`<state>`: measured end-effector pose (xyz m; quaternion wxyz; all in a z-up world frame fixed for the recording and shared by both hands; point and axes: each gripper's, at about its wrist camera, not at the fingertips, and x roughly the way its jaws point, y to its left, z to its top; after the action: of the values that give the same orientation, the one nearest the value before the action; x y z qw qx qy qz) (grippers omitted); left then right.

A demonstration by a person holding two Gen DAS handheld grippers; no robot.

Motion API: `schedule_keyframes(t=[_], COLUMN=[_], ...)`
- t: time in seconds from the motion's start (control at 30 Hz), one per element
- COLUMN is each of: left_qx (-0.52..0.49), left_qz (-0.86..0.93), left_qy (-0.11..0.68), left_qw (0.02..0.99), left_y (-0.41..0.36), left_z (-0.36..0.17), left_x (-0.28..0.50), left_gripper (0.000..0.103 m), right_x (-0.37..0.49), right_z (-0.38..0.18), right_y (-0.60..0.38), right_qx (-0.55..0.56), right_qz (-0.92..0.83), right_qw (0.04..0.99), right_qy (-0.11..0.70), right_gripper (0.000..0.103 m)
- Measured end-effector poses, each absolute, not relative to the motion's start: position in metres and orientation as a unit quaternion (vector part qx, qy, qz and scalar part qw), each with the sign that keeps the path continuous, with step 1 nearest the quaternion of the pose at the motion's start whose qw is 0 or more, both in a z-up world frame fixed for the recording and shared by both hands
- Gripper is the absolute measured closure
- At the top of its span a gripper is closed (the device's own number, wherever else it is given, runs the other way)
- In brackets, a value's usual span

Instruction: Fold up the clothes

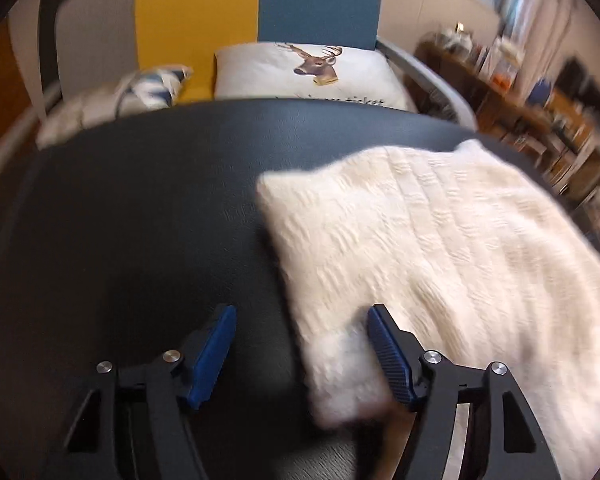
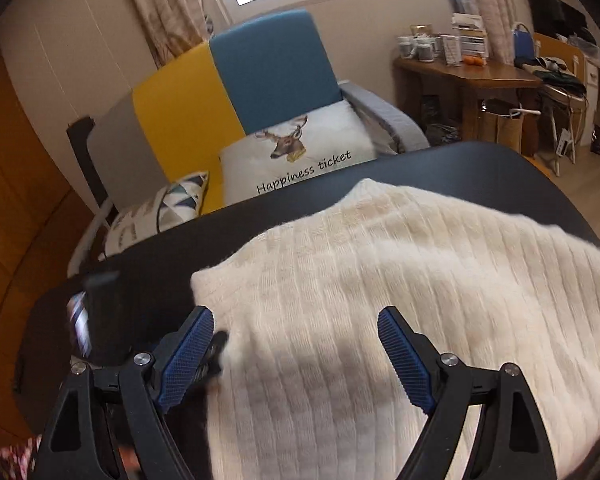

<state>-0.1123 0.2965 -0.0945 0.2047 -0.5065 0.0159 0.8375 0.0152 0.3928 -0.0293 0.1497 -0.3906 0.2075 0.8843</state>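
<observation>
L wrist view: your left gripper is hanging wide open w/ the sweater edge between its fingers, knit running far-right; R wrist view: your right gripper is gaping wide over the sweater, nearer its middle.

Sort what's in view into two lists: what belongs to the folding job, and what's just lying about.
For the job:
cream knit sweater
black table it lies on
left tongs, open
right tongs, open

Just lying about:
deer cushion
patterned cushion
yellow and blue sofa
wooden side table with mugs
</observation>
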Motion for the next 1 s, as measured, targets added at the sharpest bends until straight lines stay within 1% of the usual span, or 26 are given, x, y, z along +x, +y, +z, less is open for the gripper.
schedule_keyframes(t=[0.07,0.13,0.2,0.27,0.4,0.43,0.47,0.5,0.57,0.6,0.7,0.77,0.8,0.83,0.87,0.9,0.93,0.97,1.0], left_qx=[-0.497,-0.484,-0.469,-0.466,-0.459,-0.457,-0.455,-0.454,-0.46,-0.467,-0.479,-0.479,-0.479,-0.478,-0.478,-0.479,-0.48,-0.481,-0.483], left_qz=[0.842,0.848,0.854,0.856,0.857,0.858,0.859,0.86,0.858,0.855,0.849,0.849,0.849,0.85,0.851,0.851,0.851,0.851,0.851], left_qy=[-0.005,-0.019,-0.033,-0.03,-0.007,-0.004,-0.003,-0.002,-0.004,-0.01,-0.03,-0.04,-0.046,-0.048,-0.049,-0.049,-0.05,-0.05,-0.051], left_qw=[0.21,0.215,0.222,0.224,0.232,0.233,0.233,0.233,0.227,0.226,0.222,0.219,0.217,0.214,0.211,0.209,0.207,0.205,0.202], left_y=[0.281,0.265,0.248,0.237,0.222,0.219,0.216,0.212,0.206,0.204,0.196,0.193,0.191,0.189,0.188,0.186,0.185,0.184,0.183], left_z=[-0.092,-0.089,-0.083,-0.081,-0.075,-0.075,-0.075,-0.076,-0.079,-0.081,-0.084,-0.084,-0.083,-0.083,-0.082,-0.082,-0.082,-0.081,-0.081], left_x=[-0.099,-0.085,-0.069,-0.061,-0.048,-0.046,-0.047,-0.047,-0.048,-0.048,-0.047,-0.048,-0.048,-0.048,-0.047,-0.047,-0.046,-0.046,-0.046], left_gripper=[0.031,0.03,0.028,0.026,0.026,0.026,0.026,0.026,0.026,0.026,0.026,0.026,0.026,0.026,0.026,0.026,0.026,0.026,0.026], right_x=[-0.014,-0.047,-0.075,-0.095,-0.112,-0.113,-0.111,-0.11,-0.105,-0.103,-0.102,-0.098,-0.095,-0.092,-0.089,-0.086,-0.083,-0.08,-0.075], right_z=[-0.034,-0.048,-0.067,-0.085,-0.116,-0.124,-0.129,-0.132,-0.137,-0.138,-0.14,-0.138,-0.136,-0.134,-0.132,-0.13,-0.128,-0.127,-0.126], right_y=[0.391,0.381,0.365,0.35,0.334,0.333,0.336,0.343,0.356,0.36,0.362,0.363,0.364,0.364,0.365,0.366,0.366,0.369,0.375], right_qx=[-0.42,-0.464,-0.505,-0.538,-0.585,-0.592,-0.588,-0.579,-0.568,-0.565,-0.562,-0.553,-0.547,-0.541,-0.535,-0.529,-0.523,-0.518,-0.514], right_qz=[0.877,0.864,0.849,0.834,0.801,0.795,0.798,0.804,0.81,0.811,0.815,0.822,0.827,0.831,0.836,0.84,0.844,0.848,0.85], right_qw=[0.136,0.118,0.097,0.091,0.125,0.129,0.131,0.134,0.133,0.131,0.128,0.123,0.12,0.116,0.113,0.11,0.107,0.104,0.102], right_qy=[0.188,0.155,0.117,0.084,0.027,0.011,0.012,0.026,0.067,0.074,0.063,0.059,0.056,0.054,0.051,0.048,0.045,0.047,0.053], right_gripper=[0.017,0.017,0.017,0.017,0.017,0.01,0.003,0.0,0.0,0.0,0.0,0.003,0.01,0.024,0.033,0.051,0.061,0.064,0.069])
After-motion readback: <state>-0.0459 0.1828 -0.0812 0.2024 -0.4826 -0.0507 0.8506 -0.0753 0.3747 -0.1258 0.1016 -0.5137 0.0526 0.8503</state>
